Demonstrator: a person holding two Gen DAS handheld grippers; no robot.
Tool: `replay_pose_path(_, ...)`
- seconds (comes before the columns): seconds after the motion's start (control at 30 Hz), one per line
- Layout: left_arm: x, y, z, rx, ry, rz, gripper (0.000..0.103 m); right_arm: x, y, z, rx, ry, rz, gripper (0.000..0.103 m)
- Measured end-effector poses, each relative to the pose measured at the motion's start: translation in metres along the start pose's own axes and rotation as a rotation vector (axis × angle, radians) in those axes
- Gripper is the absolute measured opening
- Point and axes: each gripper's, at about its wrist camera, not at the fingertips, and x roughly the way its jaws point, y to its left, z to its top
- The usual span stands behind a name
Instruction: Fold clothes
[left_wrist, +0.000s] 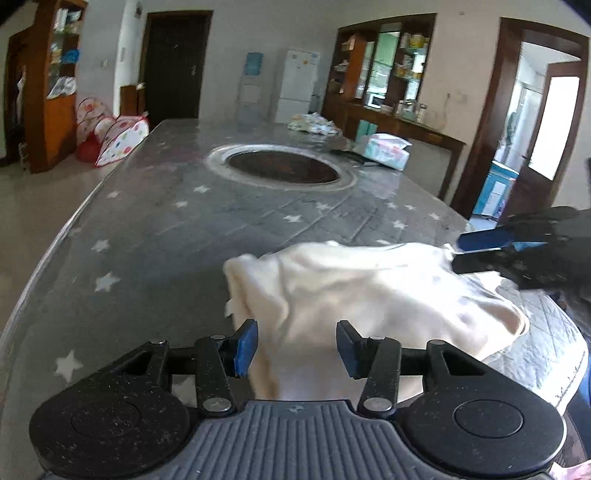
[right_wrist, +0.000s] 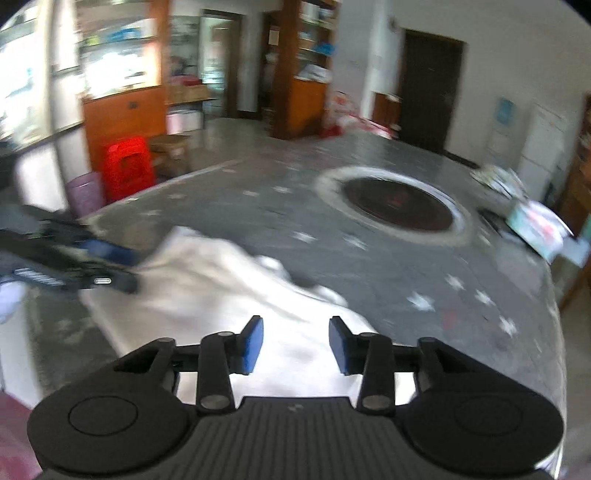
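A cream-white garment lies crumpled on the near end of the grey star-patterned table. My left gripper is open, its blue pads either side of the garment's near edge, nothing clamped. My right gripper shows at the right, its blue fingers at the garment's right edge. In the right wrist view, which is blurred, my right gripper is open over the white garment, and the left gripper reaches in from the left at the cloth's far corner.
A round dark recess with a metal rim sits in the table's middle. A tissue pack and a crumpled bundle lie at the far end. A red stool and pink bin stand on the floor beyond the table.
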Motion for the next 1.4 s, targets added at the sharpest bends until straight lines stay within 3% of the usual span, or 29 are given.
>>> replay_pose_path(0.33, -0.009, 0.022, -0.014, -0.071, 0.0, 0.027, 0.051, 0.009, 0.083, 0.015, -0.2, 0.008, 0.175, 0.045)
replay_pose_path(0.6, -0.027, 0.046, -0.003, -0.16, -0.033, 0.037, 0.056, 0.028, 0.133, 0.019, -0.355, 0.014, 0.21, 0.046)
replay_pose_path(0.9, -0.025, 0.059, 0.006, -0.331, -0.008, -0.033, 0.066, 0.056, 0.169, 0.011, -0.464, 0.053, 0.194, 0.044)
replay_pose_path(1.07, -0.018, 0.06, 0.007, -0.419, 0.012, -0.082, 0.071, 0.054, 0.161, 0.018, -0.388, 0.04, 0.194, 0.016)
replay_pose_path(1.23, -0.006, 0.061, 0.009, -0.539, 0.048, -0.144, 0.073, 0.041, 0.139, 0.031, -0.258, 0.009, 0.222, 0.013)
replay_pose_path(1.4, 0.013, 0.063, 0.009, -0.683, 0.089, -0.221, 0.073, 0.028, 0.13, 0.035, -0.208, -0.024, 0.24, 0.012)
